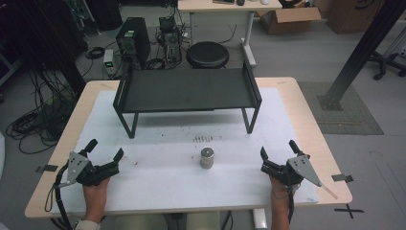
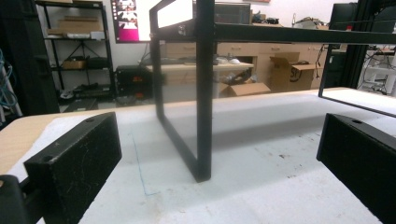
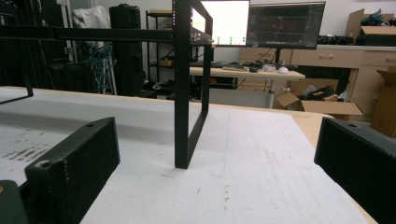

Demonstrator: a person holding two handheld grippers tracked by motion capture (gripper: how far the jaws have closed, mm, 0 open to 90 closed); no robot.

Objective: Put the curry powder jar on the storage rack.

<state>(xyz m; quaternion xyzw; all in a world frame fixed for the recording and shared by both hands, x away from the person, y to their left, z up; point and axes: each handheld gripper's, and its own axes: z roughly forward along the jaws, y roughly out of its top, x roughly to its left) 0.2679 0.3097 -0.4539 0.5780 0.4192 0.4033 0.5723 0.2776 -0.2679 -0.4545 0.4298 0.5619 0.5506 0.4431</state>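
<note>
Both grippers rest low on the white mat (image 1: pixel 158 187) with their jaws spread wide and nothing between them. The left gripper (image 1: pixel 104 149) sits near the mat's front left corner, held by the left hand (image 1: pixel 95 191); its own view looks between its two black pads (image 2: pixel 74 168) at the left legs of the rack (image 2: pixel 203 93), which stand well ahead on the mat. The right gripper (image 1: pixel 277 152) sits near the front right corner, held by the right hand (image 1: pixel 280 191); its pads (image 3: pixel 72 172) frame the rack's right legs (image 3: pixel 182 93) in the same way.

Between the two grippers, apart from each, a small silver can (image 1: pixel 207 157) stands upright on the mat, a little right of centre. Just behind it are some dark marks (image 1: pixel 202 138) on the mat. Beyond those the black rack (image 1: pixel 186 89) stands across the back half of the mat on its legs, its flat top bare.

The mat covers most of a wooden table (image 1: pixel 306 110). Behind the table are a black stool (image 1: pixel 207 54) and computer towers (image 1: pixel 132 40) on the floor.
</note>
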